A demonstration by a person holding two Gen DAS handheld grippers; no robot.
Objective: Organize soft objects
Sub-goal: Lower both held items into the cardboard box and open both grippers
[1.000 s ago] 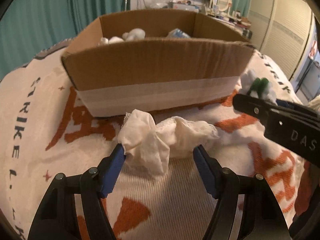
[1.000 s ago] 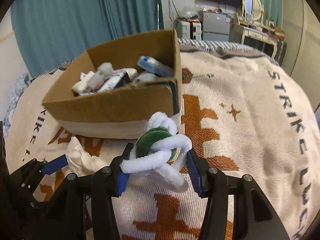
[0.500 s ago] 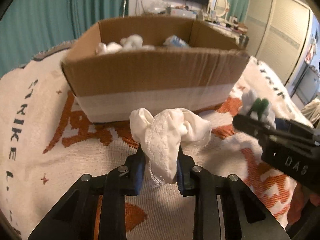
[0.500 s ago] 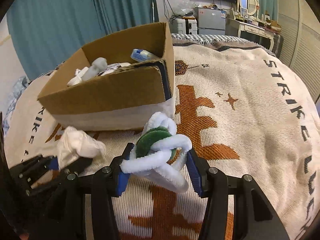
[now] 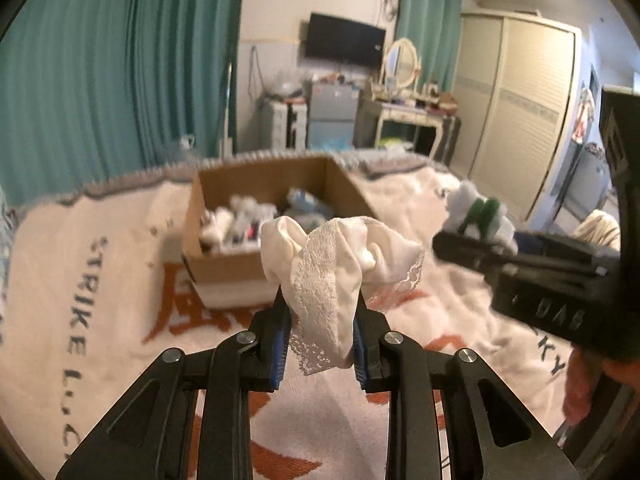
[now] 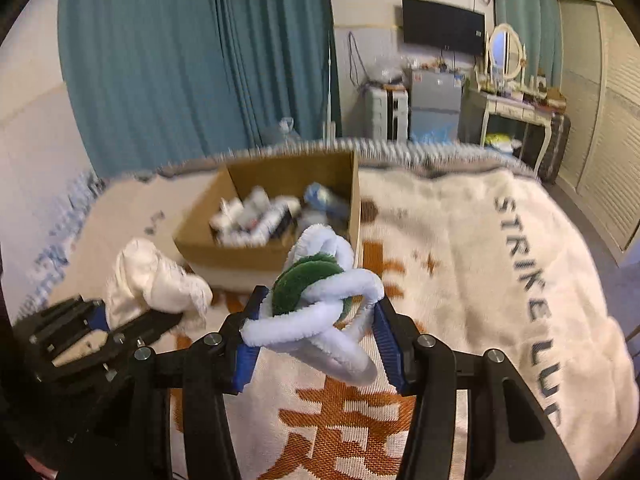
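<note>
My left gripper is shut on a white lace cloth and holds it in the air above the bed, in front of an open cardboard box. My right gripper is shut on a white and green plush knot toy, also lifted, to the right of the left one. The box holds several small white and blue items. The cloth and left gripper show at the left of the right wrist view; the toy shows at the right of the left wrist view.
The box stands on a bed with a cream blanket with orange characters and dark lettering. Teal curtains, a small fridge, a dressing table with mirror and a wardrobe stand beyond the bed.
The left gripper closed on the white cloth and lifted it off the blanket. Both grippers rose and pulled back from the box; the right one still holds the toy.
</note>
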